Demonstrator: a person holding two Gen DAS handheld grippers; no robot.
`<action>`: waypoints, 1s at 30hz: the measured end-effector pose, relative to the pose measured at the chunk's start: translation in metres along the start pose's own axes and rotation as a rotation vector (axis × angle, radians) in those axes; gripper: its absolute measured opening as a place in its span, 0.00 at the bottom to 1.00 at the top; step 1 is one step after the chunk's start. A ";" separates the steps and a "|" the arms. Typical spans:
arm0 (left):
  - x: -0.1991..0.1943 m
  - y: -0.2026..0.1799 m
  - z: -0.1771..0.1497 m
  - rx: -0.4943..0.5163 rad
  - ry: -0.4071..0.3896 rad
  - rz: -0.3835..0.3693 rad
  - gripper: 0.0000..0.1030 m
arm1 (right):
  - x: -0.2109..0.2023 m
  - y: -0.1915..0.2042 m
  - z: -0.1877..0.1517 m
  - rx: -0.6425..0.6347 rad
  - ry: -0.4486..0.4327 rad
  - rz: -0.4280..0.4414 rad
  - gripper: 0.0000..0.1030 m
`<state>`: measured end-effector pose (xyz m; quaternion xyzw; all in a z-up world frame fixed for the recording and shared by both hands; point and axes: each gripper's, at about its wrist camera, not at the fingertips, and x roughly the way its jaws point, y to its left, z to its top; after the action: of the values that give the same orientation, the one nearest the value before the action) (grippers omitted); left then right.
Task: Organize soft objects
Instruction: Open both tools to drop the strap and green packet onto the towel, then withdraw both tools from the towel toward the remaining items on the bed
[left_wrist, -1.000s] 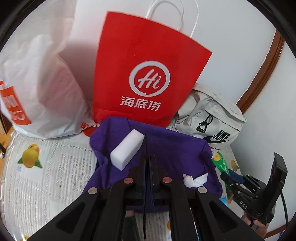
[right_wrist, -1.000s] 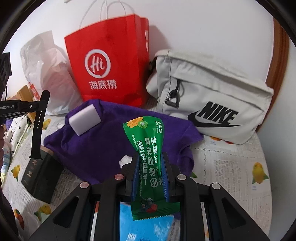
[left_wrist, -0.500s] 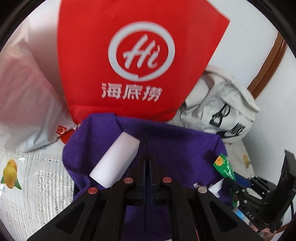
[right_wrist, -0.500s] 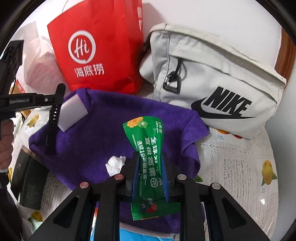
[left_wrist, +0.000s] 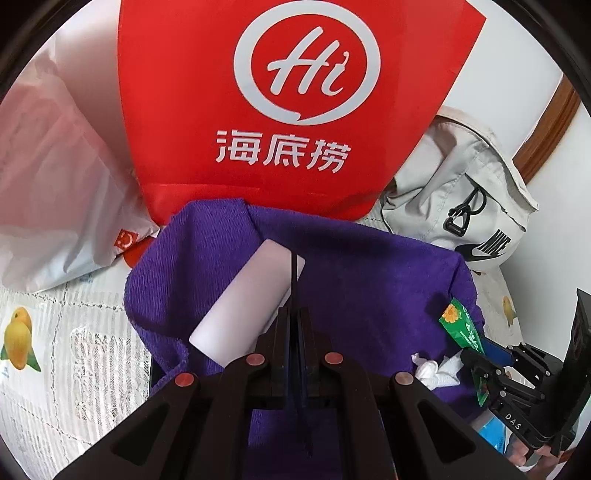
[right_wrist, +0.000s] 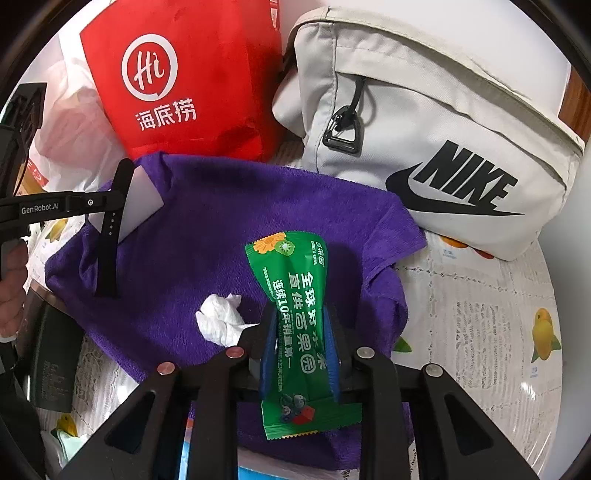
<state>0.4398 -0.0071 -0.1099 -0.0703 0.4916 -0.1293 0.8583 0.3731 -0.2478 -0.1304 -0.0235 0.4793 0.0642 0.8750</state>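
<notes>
The right hand-held gripper (right_wrist: 300, 332), jaws opening, has a green snack packet (right_wrist: 295, 317) between them over the purple towel (right_wrist: 207, 236). The left hand-held gripper (left_wrist: 294, 325) is closed, apparently pinching a black strap (right_wrist: 110, 236) beside the white foam block (left_wrist: 251, 306)

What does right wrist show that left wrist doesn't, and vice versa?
Right wrist only: the left gripper from outside, and the flat, holed side of the black strap it clamps. Left wrist only: the right gripper from outside, jaws opening, with the green packet between them. Both: purple towel, red bag, grey Nike bag, white sponge, crumpled tissue.
</notes>
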 end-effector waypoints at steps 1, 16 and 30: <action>-0.001 0.000 0.000 0.002 0.006 -0.001 0.04 | 0.000 0.000 0.000 0.001 0.001 0.002 0.28; -0.037 0.004 -0.020 0.002 0.005 0.027 0.30 | -0.025 0.008 -0.004 -0.021 -0.042 0.013 0.44; -0.128 -0.005 -0.090 0.009 -0.056 0.047 0.44 | -0.120 0.032 -0.064 -0.010 -0.120 0.020 0.44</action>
<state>0.2994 0.0261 -0.0491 -0.0583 0.4683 -0.1094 0.8748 0.2516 -0.2331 -0.0629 -0.0191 0.4259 0.0763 0.9013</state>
